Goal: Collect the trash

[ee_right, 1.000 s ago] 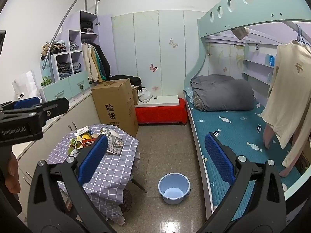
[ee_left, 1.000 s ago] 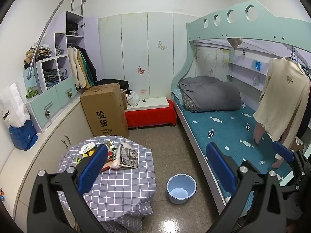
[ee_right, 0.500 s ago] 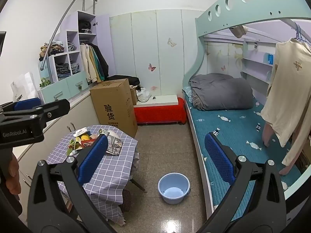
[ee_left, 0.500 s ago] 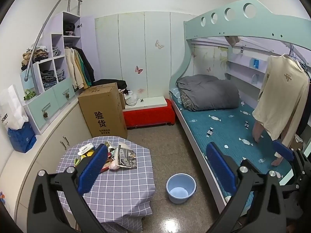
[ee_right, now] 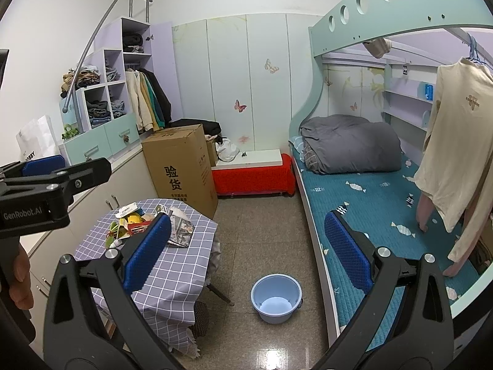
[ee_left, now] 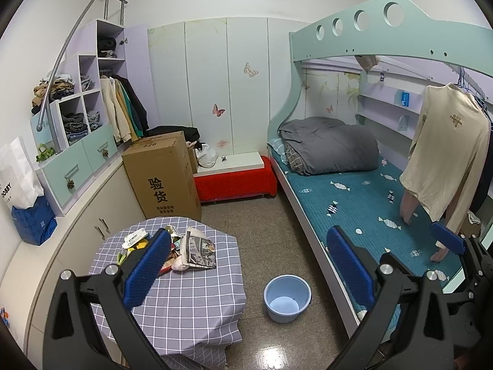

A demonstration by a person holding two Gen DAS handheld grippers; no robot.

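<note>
Left gripper (ee_left: 248, 266) and right gripper (ee_right: 246, 254) held high, level, side by side, both spread wide, empty. Trash pile (ee_left: 172, 246) (wrappers, folded paper) on checked counter (ee_left: 185, 302). Blue bucket (ee_left: 287, 297) on floor between counter and bed (ee_left: 354, 203); cardboard box (ee_left: 163, 175) behind counter.

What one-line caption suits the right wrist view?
Open right tongs face a checked table piled with trash, blue bucket beside it.

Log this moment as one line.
left gripper open | right gripper open | trash pile on table, untouched | bucket empty
</note>
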